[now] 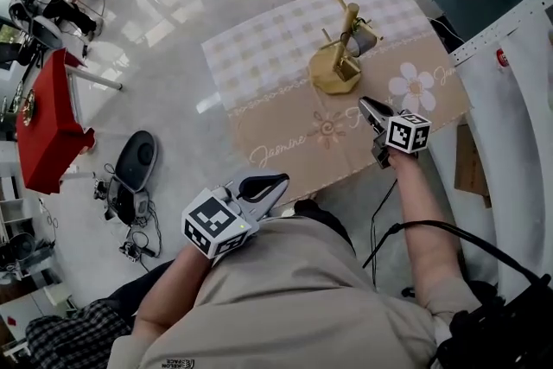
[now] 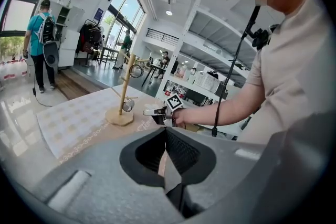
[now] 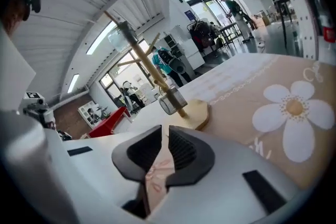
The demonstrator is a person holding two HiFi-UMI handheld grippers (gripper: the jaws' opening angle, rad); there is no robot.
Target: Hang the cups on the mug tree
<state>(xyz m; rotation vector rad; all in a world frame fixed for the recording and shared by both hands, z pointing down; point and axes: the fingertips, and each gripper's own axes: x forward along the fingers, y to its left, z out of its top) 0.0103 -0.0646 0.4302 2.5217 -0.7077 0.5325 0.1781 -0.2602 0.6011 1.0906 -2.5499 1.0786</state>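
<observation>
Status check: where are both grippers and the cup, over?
Left gripper shut, empty, short of the tablecloth. Right gripper jaws a crack apart, empty, over it near the mug tree. One cup hanging there. Nothing in the way.

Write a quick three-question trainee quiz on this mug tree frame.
1. True or false: the mug tree stands upright on the tablecloth.
2. The right gripper hovers over: A the floor, B the tablecloth, C the red furniture.
3. How many cups hang on the mug tree?

Key: 1 true; 2 B; 3 one.
</observation>
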